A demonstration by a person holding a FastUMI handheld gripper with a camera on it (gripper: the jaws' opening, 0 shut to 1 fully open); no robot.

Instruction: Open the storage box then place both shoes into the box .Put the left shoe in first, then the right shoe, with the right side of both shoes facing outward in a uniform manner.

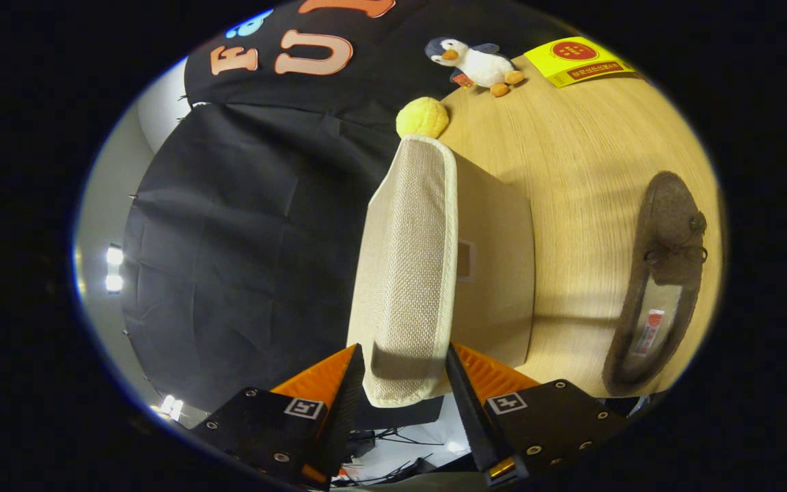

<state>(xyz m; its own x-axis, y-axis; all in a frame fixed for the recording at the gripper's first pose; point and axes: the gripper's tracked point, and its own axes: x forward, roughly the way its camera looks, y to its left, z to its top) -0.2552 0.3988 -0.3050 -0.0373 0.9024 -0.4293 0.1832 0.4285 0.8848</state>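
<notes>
My gripper [404, 383] is shut on the woven beige lid [407, 273] of the storage box; its near edge is pinched between both fingers. The lid stands raised and runs straight ahead from the fingers. Beside it is the box's plain beige body [496, 266] with a small label window, resting on the wooden table [571, 157]. A dark brown loafer [660, 280] with a bow and a pale insole lies on the table on the far side of the box from the booth wall. The view is rolled sideways.
A plush penguin [475, 63] and a yellow card [574, 60] lie at the table's far end. A yellow ball-like toy [422, 117] sits just beyond the lid's far end. Black booth cloth hangs beside the lid, away from the table.
</notes>
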